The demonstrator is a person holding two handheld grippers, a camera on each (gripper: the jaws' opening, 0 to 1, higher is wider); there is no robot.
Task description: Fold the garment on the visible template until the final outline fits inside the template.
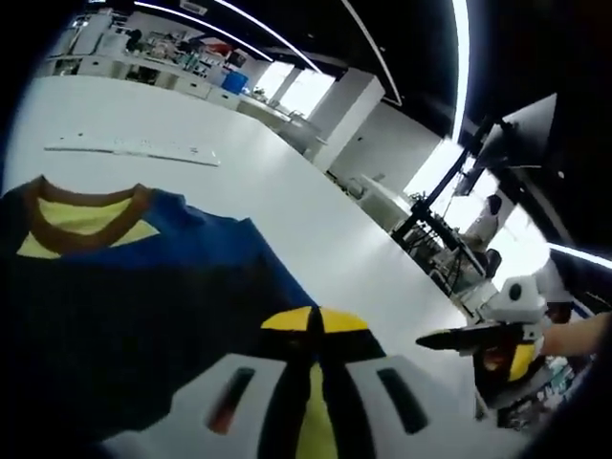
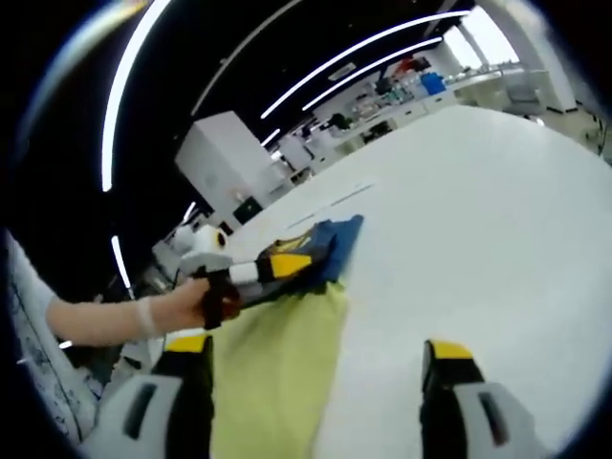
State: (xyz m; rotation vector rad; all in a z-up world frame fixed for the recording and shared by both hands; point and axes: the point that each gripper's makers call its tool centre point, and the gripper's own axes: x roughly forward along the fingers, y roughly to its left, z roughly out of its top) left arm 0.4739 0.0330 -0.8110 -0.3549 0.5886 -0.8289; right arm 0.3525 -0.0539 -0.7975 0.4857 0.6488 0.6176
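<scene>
In the left gripper view the left tool [image 1: 314, 330] is clamped on the blue shirt [image 1: 124, 287], which lies on the white tabletop [image 1: 287, 206] with its collar [image 1: 86, 206] away from the camera — the thin pinch could slip if pulled hard. In the right gripper view the right tool [image 2: 316, 368] stands apart, empty, over the yellow lining [image 2: 277, 373]; lifting one-sided could bunch the fold. No template outline is discernible.
</scene>
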